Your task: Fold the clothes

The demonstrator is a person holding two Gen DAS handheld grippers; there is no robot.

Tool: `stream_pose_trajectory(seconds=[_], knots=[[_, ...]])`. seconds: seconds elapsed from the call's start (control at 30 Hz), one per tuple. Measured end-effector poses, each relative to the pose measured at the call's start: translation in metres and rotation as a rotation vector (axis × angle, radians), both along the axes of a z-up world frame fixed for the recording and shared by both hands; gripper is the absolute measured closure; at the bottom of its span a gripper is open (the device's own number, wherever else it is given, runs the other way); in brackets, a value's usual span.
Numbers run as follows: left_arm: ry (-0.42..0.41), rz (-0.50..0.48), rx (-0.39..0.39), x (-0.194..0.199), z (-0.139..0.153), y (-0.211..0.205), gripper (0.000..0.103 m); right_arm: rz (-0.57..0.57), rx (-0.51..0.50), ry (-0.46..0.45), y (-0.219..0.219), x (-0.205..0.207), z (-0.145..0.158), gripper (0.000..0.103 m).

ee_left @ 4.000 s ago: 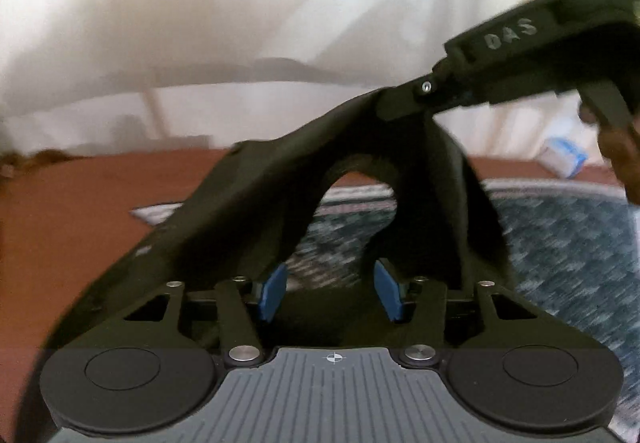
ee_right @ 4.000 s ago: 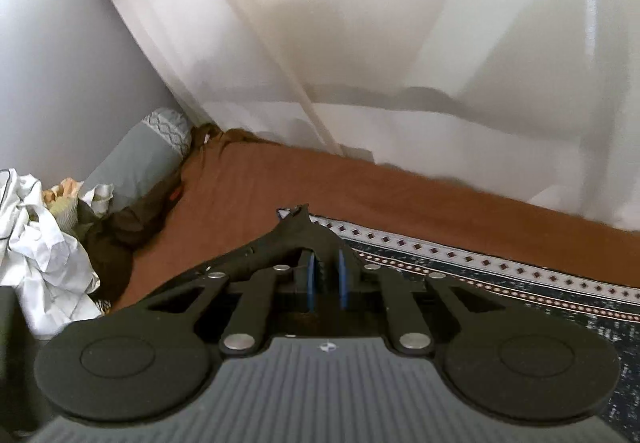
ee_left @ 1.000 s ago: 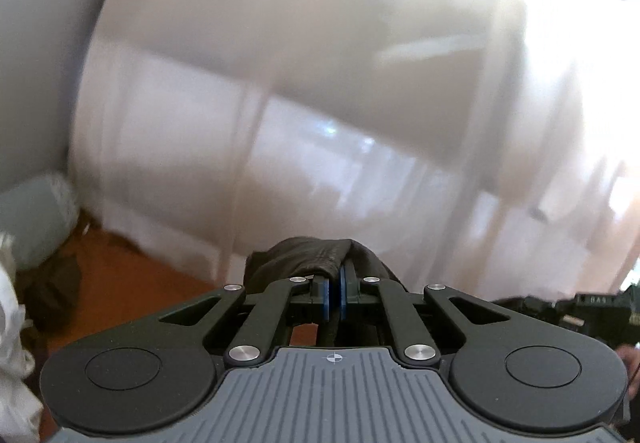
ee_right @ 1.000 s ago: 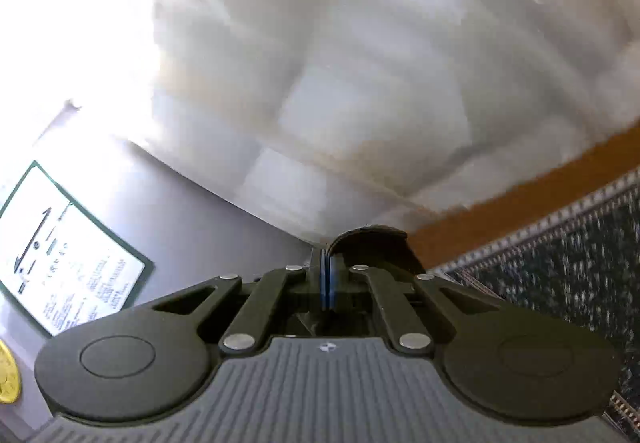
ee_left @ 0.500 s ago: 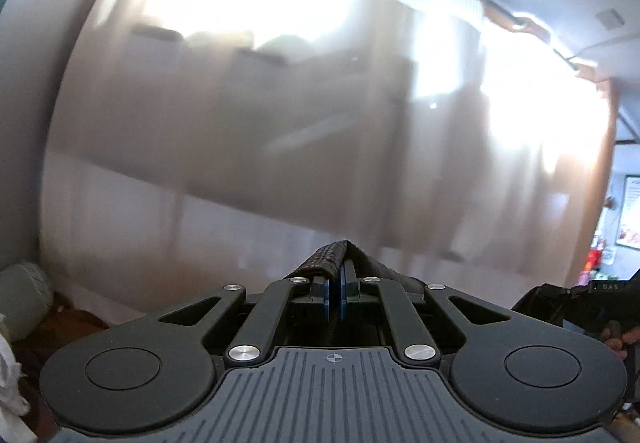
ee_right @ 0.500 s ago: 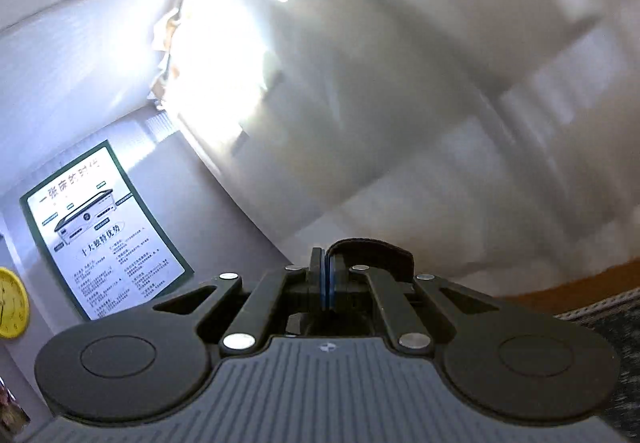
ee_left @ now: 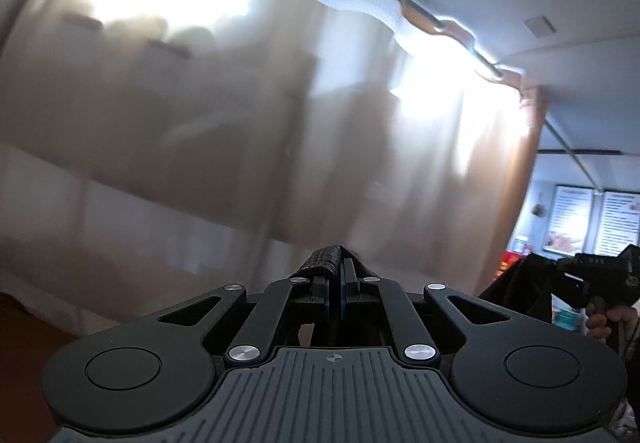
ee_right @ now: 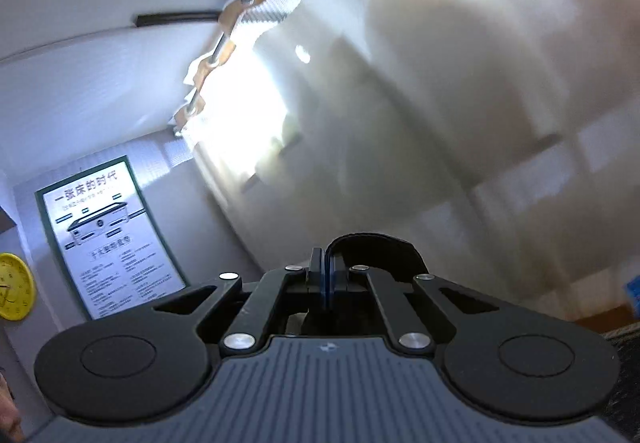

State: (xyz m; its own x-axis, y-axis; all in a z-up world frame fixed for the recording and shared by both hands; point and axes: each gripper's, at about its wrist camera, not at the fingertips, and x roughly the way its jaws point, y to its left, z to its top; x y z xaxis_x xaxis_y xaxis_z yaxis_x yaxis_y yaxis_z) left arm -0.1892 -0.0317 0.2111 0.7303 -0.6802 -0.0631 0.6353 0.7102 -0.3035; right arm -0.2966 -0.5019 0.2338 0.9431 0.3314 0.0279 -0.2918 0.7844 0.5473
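Left wrist: left gripper (ee_left: 335, 285) pinches the garment (ee_left: 326, 259) between its fingers; right gripper (ee_right: 326, 283) clamps another edge, both raised, probably to spread it.

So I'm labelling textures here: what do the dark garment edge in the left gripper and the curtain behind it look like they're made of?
The dark garment pinched in the left gripper looks like ribbed knit fabric, matte black; fine ridges show on its edge. The curtain looks like thin, sheer, off-white cloth: daylight glows through it and it hangs in soft folds, though it is blurred.
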Motion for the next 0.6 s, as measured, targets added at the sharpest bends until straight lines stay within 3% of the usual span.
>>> stream_pose_trajectory(seconds=[0.13, 0.27, 0.33, 0.47, 0.6], knots=[[0.066, -0.049, 0.007, 0.045, -0.017, -0.026, 0.102, -0.058, -0.027, -0.009, -0.018, -0.018, 0.011, 0.101], [0.131, -0.097, 0.015, 0.089, -0.034, -0.052, 0.102, -0.132, -0.037, 0.051, -0.039, 0.020, -0.004, 0.101], [0.168, -0.116, 0.020, 0.115, -0.046, -0.066, 0.102, -0.177, -0.035, 0.113, -0.053, 0.059, -0.022, 0.101], [0.314, -0.051, 0.057, 0.222, -0.121, -0.096, 0.102, -0.289, -0.017, 0.269, -0.087, 0.160, -0.081, 0.101], [0.452, 0.044, 0.135, 0.323, -0.206, -0.122, 0.098, -0.398, 0.011, 0.444, -0.113, 0.274, -0.169, 0.100]])
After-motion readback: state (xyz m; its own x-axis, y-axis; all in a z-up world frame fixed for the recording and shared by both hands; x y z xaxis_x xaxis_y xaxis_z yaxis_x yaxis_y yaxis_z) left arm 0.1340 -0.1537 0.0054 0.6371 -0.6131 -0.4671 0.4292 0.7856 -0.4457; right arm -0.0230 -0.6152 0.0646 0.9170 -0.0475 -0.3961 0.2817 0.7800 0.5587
